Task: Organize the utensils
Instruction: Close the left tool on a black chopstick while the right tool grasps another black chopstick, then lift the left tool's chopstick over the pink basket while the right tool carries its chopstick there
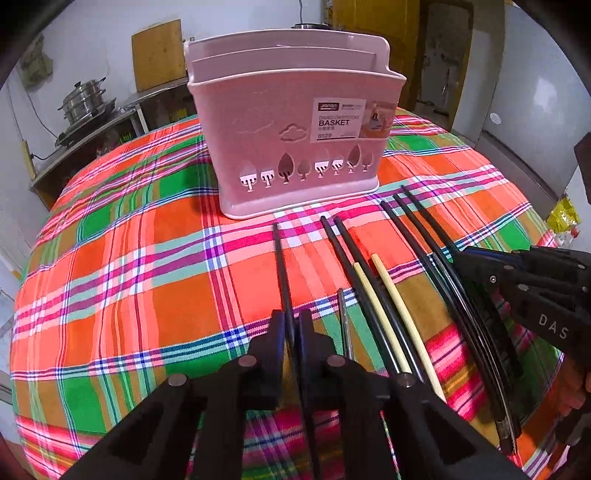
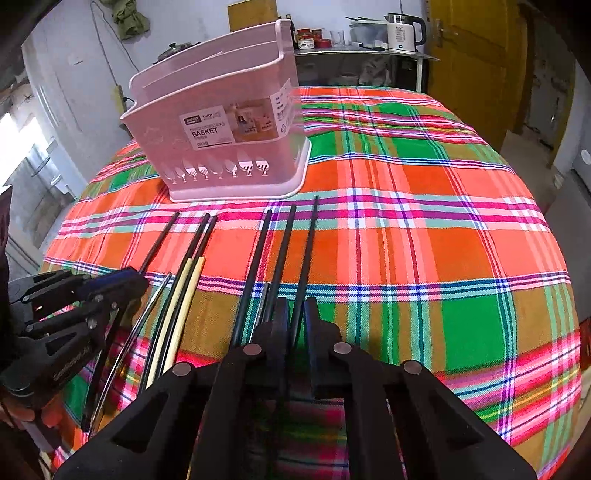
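A pink utensil basket [image 1: 295, 129] [image 2: 221, 129] stands upright on the plaid-covered table. In front of it several chopsticks lie side by side, black ones and a pale yellow pair [image 1: 391, 295] [image 2: 184, 295], along with a thin metal one [image 1: 345, 325]. My left gripper [image 1: 292, 325] is shut on the leftmost black chopstick [image 1: 280, 258], which still rests on the cloth. My right gripper [image 2: 296, 310] is shut on the rightmost black chopstick [image 2: 310, 236], also low on the cloth. Each gripper shows at the edge of the other's view: the right gripper [image 1: 469, 262], the left gripper [image 2: 136, 280].
The plaid tablecloth [image 2: 443, 221] stretches wide to the right of the chopsticks. A counter with steel pots [image 1: 85, 99] stands behind on the left. A shelf with a kettle [image 2: 402, 33] and jars lies beyond the table, next to a yellow door [image 2: 472, 55].
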`<state>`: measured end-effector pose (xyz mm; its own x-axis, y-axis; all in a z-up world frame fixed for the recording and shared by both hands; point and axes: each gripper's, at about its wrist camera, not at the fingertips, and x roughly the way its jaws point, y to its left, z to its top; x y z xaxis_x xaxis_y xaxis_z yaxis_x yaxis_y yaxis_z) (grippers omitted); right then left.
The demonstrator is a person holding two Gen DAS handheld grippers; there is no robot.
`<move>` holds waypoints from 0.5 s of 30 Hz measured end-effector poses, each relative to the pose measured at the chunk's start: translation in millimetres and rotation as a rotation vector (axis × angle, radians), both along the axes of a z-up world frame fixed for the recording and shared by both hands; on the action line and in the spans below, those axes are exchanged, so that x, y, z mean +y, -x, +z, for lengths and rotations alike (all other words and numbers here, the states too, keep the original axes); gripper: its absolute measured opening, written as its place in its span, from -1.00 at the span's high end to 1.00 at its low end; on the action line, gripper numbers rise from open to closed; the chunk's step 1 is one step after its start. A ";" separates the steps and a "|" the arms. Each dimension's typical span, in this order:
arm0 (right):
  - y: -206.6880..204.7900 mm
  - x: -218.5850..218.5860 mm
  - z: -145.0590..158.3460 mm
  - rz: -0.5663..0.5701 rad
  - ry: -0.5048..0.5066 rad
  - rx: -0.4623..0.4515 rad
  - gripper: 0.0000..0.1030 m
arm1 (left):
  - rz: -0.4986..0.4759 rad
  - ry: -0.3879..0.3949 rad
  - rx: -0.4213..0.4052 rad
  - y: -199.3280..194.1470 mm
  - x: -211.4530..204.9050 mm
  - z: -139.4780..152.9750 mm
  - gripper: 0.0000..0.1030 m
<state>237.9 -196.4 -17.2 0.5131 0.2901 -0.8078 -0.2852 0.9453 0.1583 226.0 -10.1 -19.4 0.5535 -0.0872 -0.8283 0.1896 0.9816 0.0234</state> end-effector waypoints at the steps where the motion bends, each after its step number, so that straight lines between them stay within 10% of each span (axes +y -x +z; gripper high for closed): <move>1: 0.3 -0.6 1.1 0.003 -0.010 0.000 0.88 | -0.001 0.009 0.002 -0.6 0.2 0.4 0.90; 15: 23.5 -19.7 63.8 0.036 -0.185 -0.151 0.89 | -0.039 0.161 -0.177 33.7 17.1 82.3 0.90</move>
